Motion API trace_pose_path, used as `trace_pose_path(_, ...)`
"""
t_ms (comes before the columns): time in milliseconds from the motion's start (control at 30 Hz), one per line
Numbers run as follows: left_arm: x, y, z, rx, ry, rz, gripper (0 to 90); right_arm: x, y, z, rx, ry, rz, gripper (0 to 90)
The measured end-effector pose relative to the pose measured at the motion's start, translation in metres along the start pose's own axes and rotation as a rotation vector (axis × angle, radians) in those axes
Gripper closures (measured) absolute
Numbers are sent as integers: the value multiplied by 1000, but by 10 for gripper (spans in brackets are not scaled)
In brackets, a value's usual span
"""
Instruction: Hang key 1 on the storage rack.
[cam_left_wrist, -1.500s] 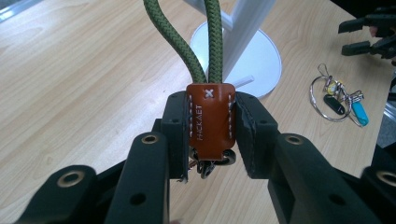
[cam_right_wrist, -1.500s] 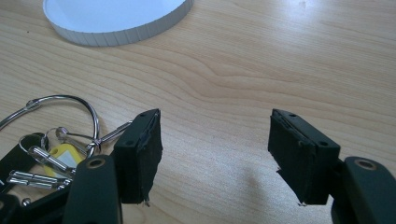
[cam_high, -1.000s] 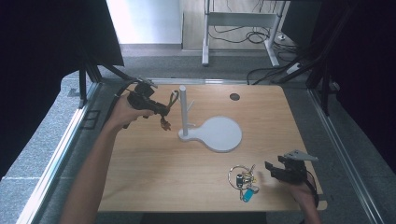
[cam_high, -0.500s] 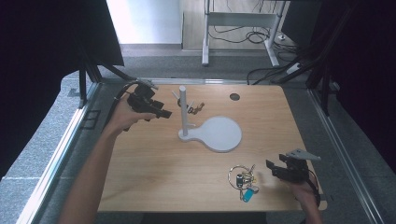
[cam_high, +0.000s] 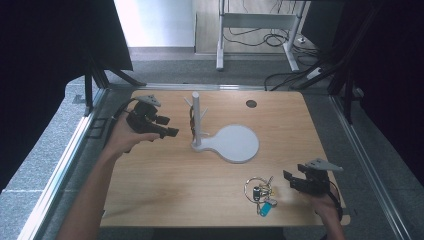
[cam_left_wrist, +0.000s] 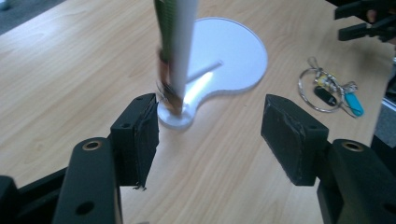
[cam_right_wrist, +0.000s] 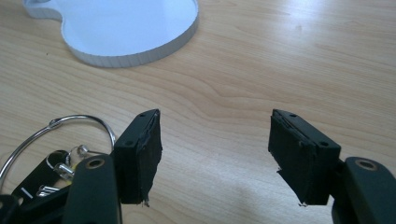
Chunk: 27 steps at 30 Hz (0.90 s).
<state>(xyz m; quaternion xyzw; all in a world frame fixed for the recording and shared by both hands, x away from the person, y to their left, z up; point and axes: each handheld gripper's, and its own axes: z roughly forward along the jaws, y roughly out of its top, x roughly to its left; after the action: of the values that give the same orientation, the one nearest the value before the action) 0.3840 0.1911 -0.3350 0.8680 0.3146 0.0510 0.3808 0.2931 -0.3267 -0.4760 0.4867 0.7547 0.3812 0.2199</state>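
Both grippers gape empty. Left gripper (cam_high: 167, 126) sits beside the white stand (cam_high: 197, 120); right gripper (cam_high: 291, 181) should close squarely on the key ring (cam_high: 259, 189) farther from the stand.

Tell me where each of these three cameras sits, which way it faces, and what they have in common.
High view: above the person's side, looking forward and down on the table; both forearms, left tool and right tool show.
Left gripper view: rides the left tool, facing the white stand; its open jaws show.
Right gripper view: rides the right tool, low over the wood; its open jaws show.
Shared: all three show the stand's white base and the key ring.
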Motion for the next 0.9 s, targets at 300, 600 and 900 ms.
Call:
trace_pose_path(300,-22,-14,2,4,-22,46,375,3,-2,3,15,0,-15,350)
trace_pose_path(600,-41,-24,6,7,-28,53,375,11,-1,4,22,23,-16,347)
trace_pose_path(900,-42,-37,10,31,-15,32,368,16,1,3,22,15,-14,352)
